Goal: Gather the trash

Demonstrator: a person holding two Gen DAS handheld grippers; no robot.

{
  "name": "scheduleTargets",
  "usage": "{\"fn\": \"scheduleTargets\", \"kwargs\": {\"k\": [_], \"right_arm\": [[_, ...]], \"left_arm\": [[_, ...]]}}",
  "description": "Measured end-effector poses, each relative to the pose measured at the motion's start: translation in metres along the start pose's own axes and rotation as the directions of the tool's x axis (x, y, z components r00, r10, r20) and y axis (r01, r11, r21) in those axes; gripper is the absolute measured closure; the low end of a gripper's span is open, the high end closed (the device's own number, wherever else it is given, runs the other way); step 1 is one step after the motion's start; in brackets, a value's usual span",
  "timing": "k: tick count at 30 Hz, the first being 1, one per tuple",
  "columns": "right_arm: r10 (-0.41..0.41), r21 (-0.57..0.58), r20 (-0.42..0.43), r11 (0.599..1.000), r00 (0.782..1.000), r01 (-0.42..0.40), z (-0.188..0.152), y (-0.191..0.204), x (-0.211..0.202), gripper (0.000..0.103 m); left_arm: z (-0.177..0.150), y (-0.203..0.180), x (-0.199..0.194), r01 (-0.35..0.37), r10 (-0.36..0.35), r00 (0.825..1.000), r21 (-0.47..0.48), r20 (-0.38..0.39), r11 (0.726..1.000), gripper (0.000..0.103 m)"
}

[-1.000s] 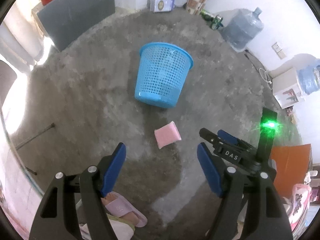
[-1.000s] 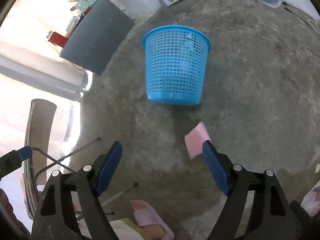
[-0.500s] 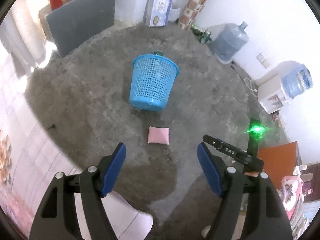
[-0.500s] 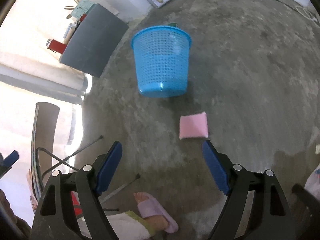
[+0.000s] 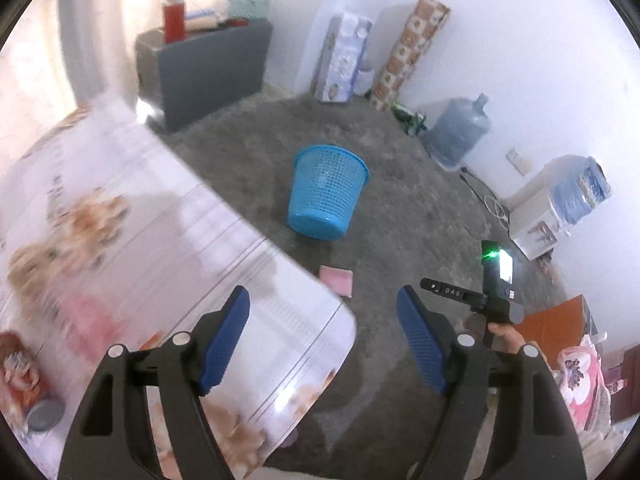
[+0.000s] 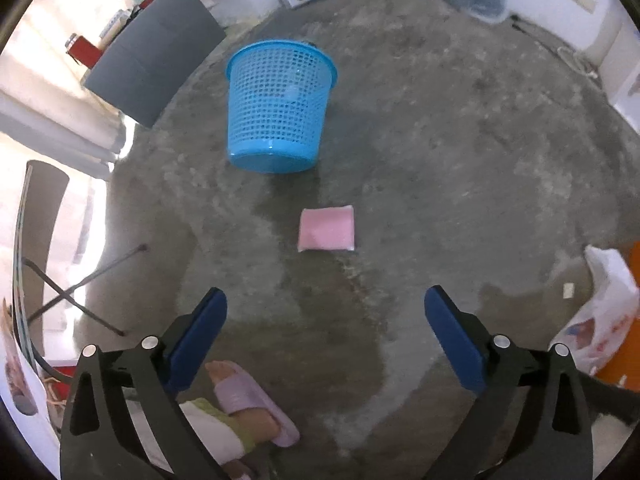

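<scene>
Grey concrete floor [image 6: 460,152] lies under you, patchy and damp-dark near your feet. Your blue mesh basket [image 6: 280,104] stands upright on it; whatever is inside is too faint to tell. A pink packet [image 6: 327,229] lies flat on the floor just short of the basket, apart from it. Your right gripper [image 6: 326,320] has just been opening, nothing between its jaws. Your left gripper [image 5: 323,324] is spread and empty above a patterned table [image 5: 120,240]. Water jugs [image 5: 458,132] stand along the white wall.

Bare concrete floor [image 6: 460,152] lay open around the pink packet [image 6: 327,229], blue basket [image 6: 280,108] stood beyond it, patterned bench [image 5: 120,240] crowded the left, slippered foot [image 6: 248,404] nearby.
</scene>
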State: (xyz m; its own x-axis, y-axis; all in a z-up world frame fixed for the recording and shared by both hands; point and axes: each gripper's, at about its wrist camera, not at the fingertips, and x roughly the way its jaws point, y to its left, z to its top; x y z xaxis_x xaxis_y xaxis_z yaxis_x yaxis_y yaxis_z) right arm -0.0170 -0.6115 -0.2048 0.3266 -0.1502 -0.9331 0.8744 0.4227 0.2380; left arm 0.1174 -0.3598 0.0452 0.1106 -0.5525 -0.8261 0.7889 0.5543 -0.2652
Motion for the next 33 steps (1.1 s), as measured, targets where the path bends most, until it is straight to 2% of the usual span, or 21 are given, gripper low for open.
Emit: {"fn": "scheduleTargets", "kwargs": {"k": [6, 11, 15, 20, 22, 28, 33], "right_arm": [[-0.107, -0.085, 0.054, 0.990, 0.993, 0.111, -0.027, 0.016, -0.030, 0.008], [-0.230, -0.151, 0.104, 0.958, 0.968, 0.244, -0.059, 0.025, -0.055, 0.008], [-0.282, -0.156, 0.127, 0.941, 0.951, 0.299, -0.092, 0.032, -0.068, 0.008], [-0.271, -0.115, 0.134, 0.951, 0.953, 0.287, -0.125, 0.047, -0.086, 0.008], [-0.261, -0.104, 0.128, 0.956, 0.957, 0.274, -0.128, 0.051, -0.091, 0.008], [-0.240, -0.041, 0.179, 0.967, 0.954, 0.251, -0.119, 0.058, -0.114, 0.008], [-0.199, -0.019, 0.189, 0.978, 0.962, 0.206, -0.102, 0.055, -0.118, 0.008]], "left_arm": [[-0.044, 0.027, -0.049, -0.005, 0.010, 0.996, -0.055, 0.092, 0.998, 0.026], [-0.080, 0.053, -0.081, 0.011, 0.006, 0.984, -0.099, 0.177, 0.995, 0.023], [-0.107, 0.069, -0.099, 0.019, 0.005, 0.977, -0.114, 0.213, 0.993, 0.023], [-0.128, 0.087, -0.117, 0.043, -0.015, 0.968, -0.105, 0.251, 0.994, 0.023], [-0.133, 0.094, -0.123, 0.056, -0.027, 0.964, -0.102, 0.265, 0.993, 0.022], [-0.132, 0.102, -0.124, 0.086, -0.062, 0.957, -0.071, 0.283, 0.994, 0.021], [-0.118, 0.103, -0.109, 0.105, -0.075, 0.958, -0.096, 0.275, 0.990, 0.021]]}}
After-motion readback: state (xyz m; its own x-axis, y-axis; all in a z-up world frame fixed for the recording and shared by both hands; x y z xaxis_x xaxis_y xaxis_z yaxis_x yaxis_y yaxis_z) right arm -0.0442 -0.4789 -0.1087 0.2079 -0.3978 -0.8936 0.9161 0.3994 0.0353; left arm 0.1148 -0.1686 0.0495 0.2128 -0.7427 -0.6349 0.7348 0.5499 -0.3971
